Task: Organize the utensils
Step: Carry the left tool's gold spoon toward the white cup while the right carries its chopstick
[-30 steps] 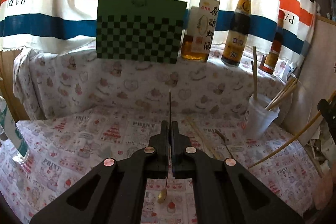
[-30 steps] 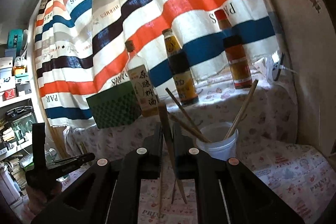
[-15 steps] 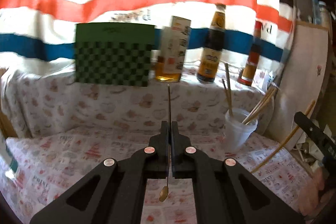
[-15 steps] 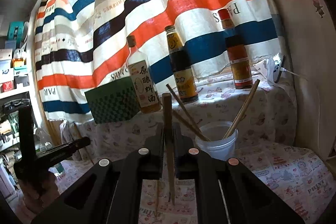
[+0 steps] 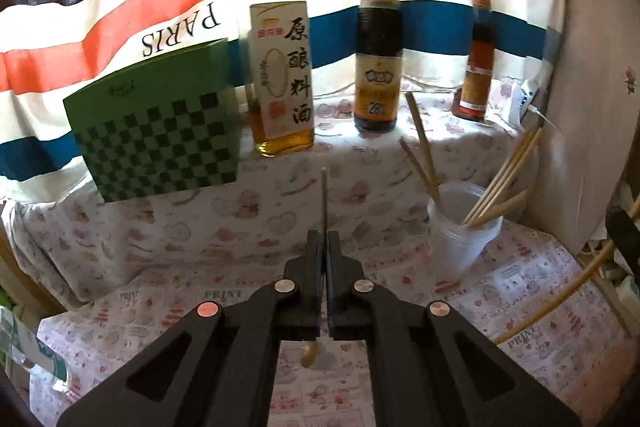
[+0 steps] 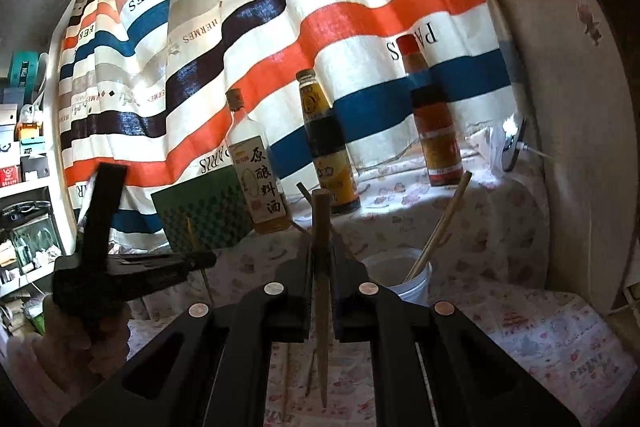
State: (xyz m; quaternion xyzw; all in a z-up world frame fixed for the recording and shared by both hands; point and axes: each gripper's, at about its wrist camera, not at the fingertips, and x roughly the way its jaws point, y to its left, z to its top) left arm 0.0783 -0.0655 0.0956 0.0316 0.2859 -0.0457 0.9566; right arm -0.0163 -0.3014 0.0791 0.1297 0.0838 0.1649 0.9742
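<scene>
My left gripper is shut on a thin gold spoon, handle up and bowl hanging below the jaws above the table. It also shows at the left of the right wrist view. My right gripper is shut on a brown wooden chopstick, held upright. A translucent plastic cup with several chopsticks stands at the right, below the ledge; in the right wrist view the cup is just right of my right gripper.
A green checkered box, a rice wine bottle, a dark sauce bottle and a red-capped bottle stand on the ledge before a striped curtain. A wall panel borders the right. Loose chopsticks lie on the printed cloth.
The left gripper has swung right and closer to the ledge with the spoon; the cup now sits nearer. The right gripper has lifted slightly, keeping the chopstick upright.
</scene>
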